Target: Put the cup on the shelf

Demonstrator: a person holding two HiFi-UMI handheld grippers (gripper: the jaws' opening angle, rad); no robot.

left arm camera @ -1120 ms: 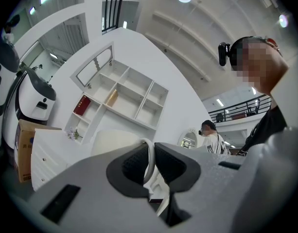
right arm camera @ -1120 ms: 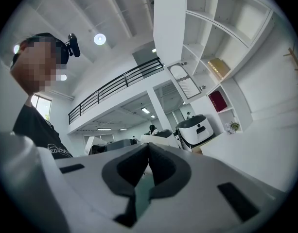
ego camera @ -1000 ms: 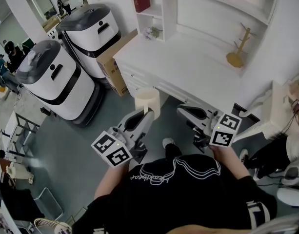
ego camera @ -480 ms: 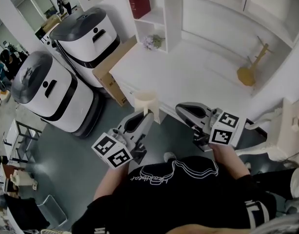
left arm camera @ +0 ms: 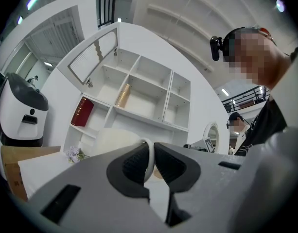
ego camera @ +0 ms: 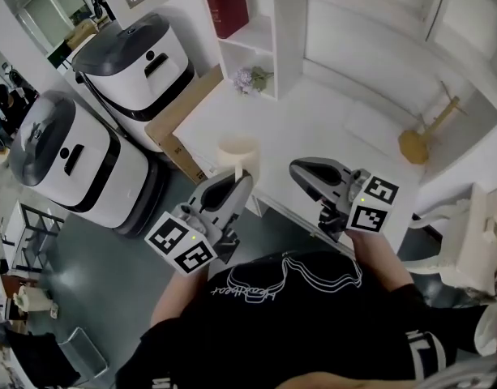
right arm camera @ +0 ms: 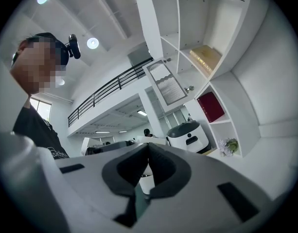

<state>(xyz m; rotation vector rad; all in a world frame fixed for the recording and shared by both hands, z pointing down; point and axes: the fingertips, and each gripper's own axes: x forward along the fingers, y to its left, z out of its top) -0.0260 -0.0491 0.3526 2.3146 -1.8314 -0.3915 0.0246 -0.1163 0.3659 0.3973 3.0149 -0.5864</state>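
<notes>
Left gripper view: ribbed fingers (left arm camera: 131,165) clamp curved handle (left arm camera: 150,152), smooth cream cup (left arm camera: 115,140).

The left gripper (ego camera: 242,180) reaches forward with a cream cup (ego camera: 236,153) at its tips, over the near edge of the white bench (ego camera: 337,124), while the right gripper (ego camera: 297,168) is just beside it over the same edge. At the back of the bench a white shelf (ego camera: 268,35) holds a red book (ego camera: 227,10) above a small bunch of flowers (ego camera: 252,79), and a wooden stand (ego camera: 422,138) is at the far right. Left of the bench a cardboard box (ego camera: 179,118) leans beside two white-and-grey machines (ego camera: 128,51).
</notes>
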